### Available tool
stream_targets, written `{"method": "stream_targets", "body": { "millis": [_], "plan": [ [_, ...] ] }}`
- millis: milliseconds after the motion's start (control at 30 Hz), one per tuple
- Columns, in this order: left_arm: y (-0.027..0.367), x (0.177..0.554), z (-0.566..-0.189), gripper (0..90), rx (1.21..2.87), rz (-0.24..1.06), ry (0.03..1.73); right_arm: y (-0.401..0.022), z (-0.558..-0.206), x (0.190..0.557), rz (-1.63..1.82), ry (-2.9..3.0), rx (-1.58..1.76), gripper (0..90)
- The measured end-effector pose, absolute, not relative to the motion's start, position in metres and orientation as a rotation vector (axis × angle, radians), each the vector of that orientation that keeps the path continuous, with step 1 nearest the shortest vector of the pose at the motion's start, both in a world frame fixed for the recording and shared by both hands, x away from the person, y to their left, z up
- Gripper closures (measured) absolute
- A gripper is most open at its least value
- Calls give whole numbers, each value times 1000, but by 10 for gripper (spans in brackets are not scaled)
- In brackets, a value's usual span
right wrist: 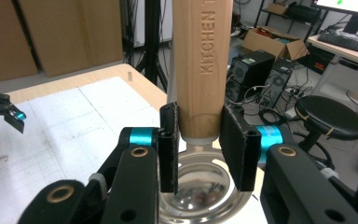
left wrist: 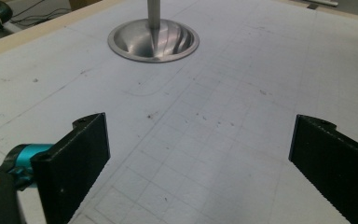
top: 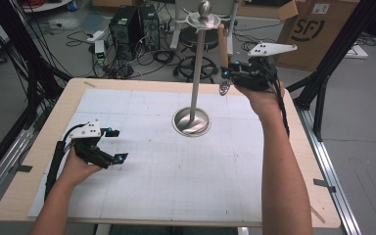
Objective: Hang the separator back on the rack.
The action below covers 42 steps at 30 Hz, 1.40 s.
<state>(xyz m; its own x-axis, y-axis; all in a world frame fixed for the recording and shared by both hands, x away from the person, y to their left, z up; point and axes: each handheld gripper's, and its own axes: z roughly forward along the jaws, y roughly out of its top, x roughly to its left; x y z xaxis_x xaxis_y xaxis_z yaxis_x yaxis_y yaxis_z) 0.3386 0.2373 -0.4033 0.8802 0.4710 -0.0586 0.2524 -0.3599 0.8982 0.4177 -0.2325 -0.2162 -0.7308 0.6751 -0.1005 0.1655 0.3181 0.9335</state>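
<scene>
Right gripper [top: 223, 74] is clamped on the wooden handle [right wrist: 203, 65] of a kitchen utensil, holding it up beside the top of the metal stand [top: 196, 73]. It looks not yet hooked on, so hanging it remains. Left gripper [top: 116, 145] rests spread wide on the table mat [top: 176, 171], holding nothing.

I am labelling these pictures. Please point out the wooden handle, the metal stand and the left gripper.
wooden handle [right wrist: 200, 65], right gripper view, on its middle, above the jaws.
metal stand [top: 196, 73], high view, on its upright rod.
left gripper [top: 117, 145], high view, between its open fingertips.
</scene>
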Motion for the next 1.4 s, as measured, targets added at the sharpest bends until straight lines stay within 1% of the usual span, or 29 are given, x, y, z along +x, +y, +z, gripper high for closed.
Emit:
{"method": "stream_targets", "body": {
  "millis": [867,900,1000,1067,1400],
  "plan": [
    [237,337,-403,57,1961,248,523,-226,-223,423,1417,2137,750,679],
    [237,337,-403,57,1962,251,527,-226,-222,422,1408,2134,752,674],
    [239,337,-402,57,1954,257,525,-224,-224,422,1407,2137,751,606],
    [239,338,-402,57,1947,255,528,-223,-224,422,1399,2145,741,598],
    [239,337,-402,57,1948,258,528,-219,-223,409,1373,2166,691,494]
  ]
}}
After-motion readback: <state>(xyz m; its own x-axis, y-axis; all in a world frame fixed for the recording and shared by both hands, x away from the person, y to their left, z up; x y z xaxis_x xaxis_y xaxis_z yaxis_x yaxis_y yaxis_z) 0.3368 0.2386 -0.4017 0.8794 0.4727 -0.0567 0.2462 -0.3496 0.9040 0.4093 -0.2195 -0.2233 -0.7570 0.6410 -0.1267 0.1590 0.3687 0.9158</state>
